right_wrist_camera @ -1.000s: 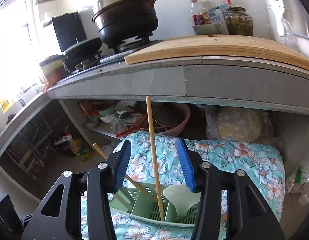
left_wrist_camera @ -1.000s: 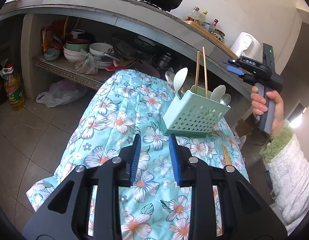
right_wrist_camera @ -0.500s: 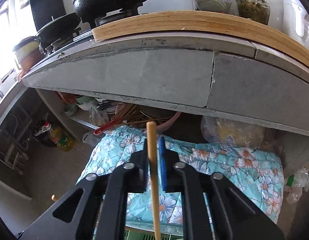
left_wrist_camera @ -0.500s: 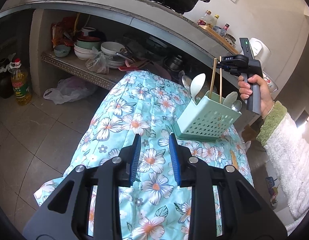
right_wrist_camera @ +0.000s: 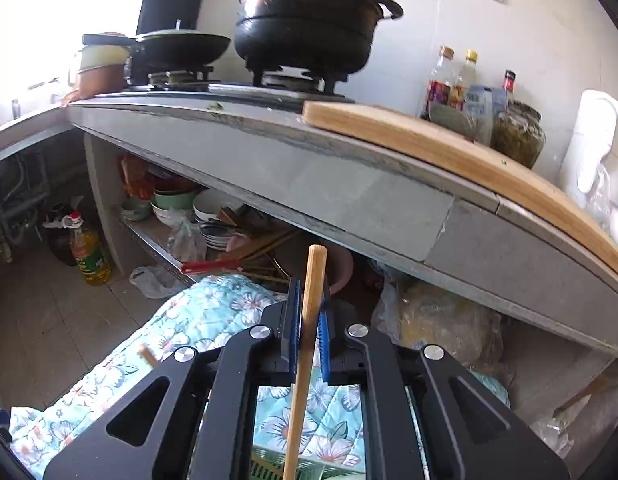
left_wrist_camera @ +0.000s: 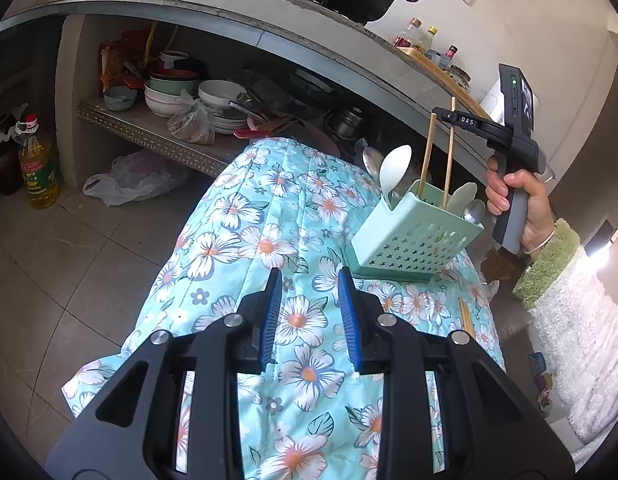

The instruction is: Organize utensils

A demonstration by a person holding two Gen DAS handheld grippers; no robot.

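A mint green utensil caddy (left_wrist_camera: 417, 240) stands on the floral cloth (left_wrist_camera: 249, 216) and holds spoons (left_wrist_camera: 395, 166) and two wooden chopsticks. My right gripper (right_wrist_camera: 308, 312) is shut on the top of one chopstick (right_wrist_camera: 305, 344), which stands upright in the caddy; in the left wrist view the right gripper (left_wrist_camera: 455, 117) is above the caddy on that chopstick (left_wrist_camera: 448, 156). The other chopstick (left_wrist_camera: 426, 156) stands beside it. My left gripper (left_wrist_camera: 309, 304) is open and empty, low over the cloth in front of the caddy. Another chopstick (left_wrist_camera: 466, 318) lies on the cloth to the right.
A grey stone counter (right_wrist_camera: 349, 184) overhangs the cloth, with a black pot (right_wrist_camera: 309, 28), a wooden board (right_wrist_camera: 449, 152), bottles (right_wrist_camera: 461, 84) and a white kettle (right_wrist_camera: 593, 140) on it. The shelf below (left_wrist_camera: 149, 128) holds bowls and plates. An oil bottle (left_wrist_camera: 39, 168) stands on the tiled floor.
My right gripper has closed on the upright chopstick and risen along it to near its top. The left gripper has drawn back a little and stayed open.
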